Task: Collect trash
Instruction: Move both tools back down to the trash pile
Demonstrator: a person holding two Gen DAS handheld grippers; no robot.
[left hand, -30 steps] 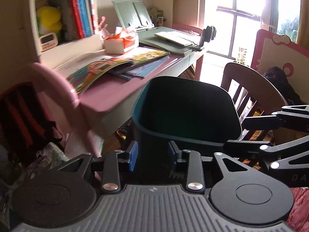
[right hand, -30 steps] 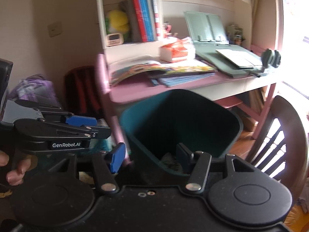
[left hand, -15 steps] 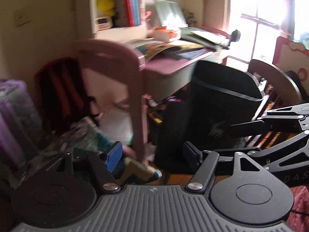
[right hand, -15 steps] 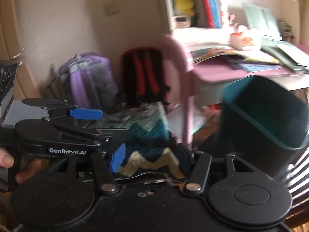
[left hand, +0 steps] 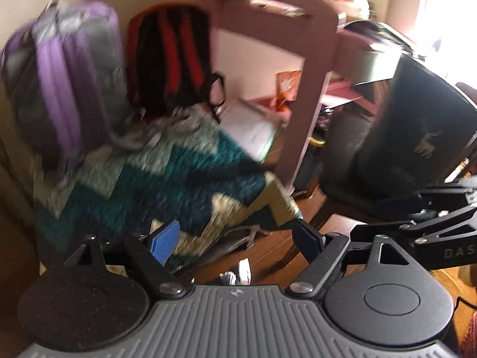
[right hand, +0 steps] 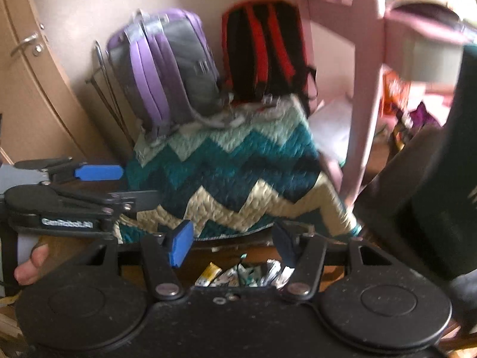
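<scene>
Lying on the wooden floor (right hand: 369, 238) just in front of the zigzag rug (right hand: 238, 173) is a little heap of crumpled wrappers (right hand: 247, 274), mostly hidden behind the body of the right tongs (right hand: 232, 244). One yellow wrapper (right hand: 208, 271) at the left of the heap has its long axis running near to far, tilted a bit rightward at its far end; the rest is too crushed to tell a direction. The right tongs hover over the heap with jaws spread wide and nothing between them. The left tongs (left hand: 238, 238) are likewise released and empty, held low with a scrap of silvery wrapper (left hand: 238, 271) showing just beyond them. To the right stands the dark green bin (left hand: 417, 137), upright on the floor beside the pink table (left hand: 268, 6). Far behind the rug, a purple backpack (right hand: 167, 65) and a black-and-red backpack (right hand: 265, 47) lean against the wall.
</scene>
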